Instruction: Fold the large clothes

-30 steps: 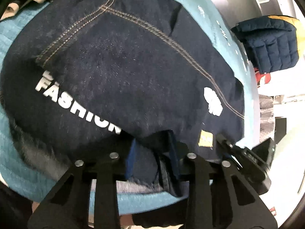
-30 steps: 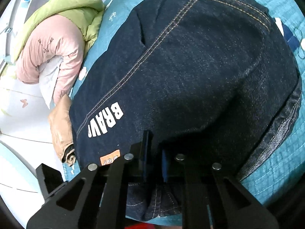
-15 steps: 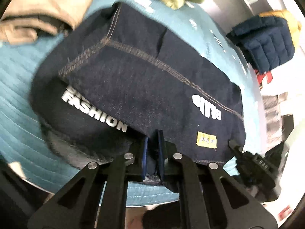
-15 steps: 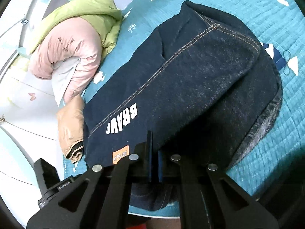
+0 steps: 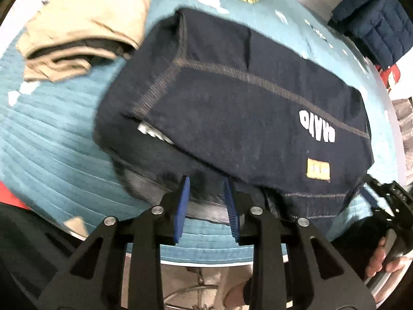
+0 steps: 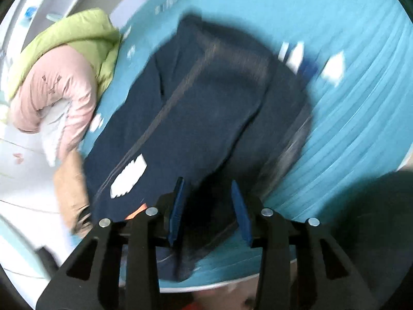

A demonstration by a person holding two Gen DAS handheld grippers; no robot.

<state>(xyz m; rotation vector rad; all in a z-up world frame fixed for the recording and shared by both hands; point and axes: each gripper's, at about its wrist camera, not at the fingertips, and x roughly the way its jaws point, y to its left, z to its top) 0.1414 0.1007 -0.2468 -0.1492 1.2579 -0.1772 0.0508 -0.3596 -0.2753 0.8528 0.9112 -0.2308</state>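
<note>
On the teal quilted bed [image 5: 56, 139] lay folded dark denim jeans [image 5: 245, 108]; the left gripper [image 5: 206, 188] and right gripper [image 6: 210, 193] were both opening, gripping nothing.

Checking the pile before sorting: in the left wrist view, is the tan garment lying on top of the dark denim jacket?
No, the tan garment lies beside the denim jacket on the teal bedcover.

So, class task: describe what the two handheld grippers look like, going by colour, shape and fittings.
Both match. The left gripper and right gripper each have black angular frames with triangular cut-outs, round silver bolt heads, and two flat blue ribbed pads. No cables or markings are visible on either.
</note>
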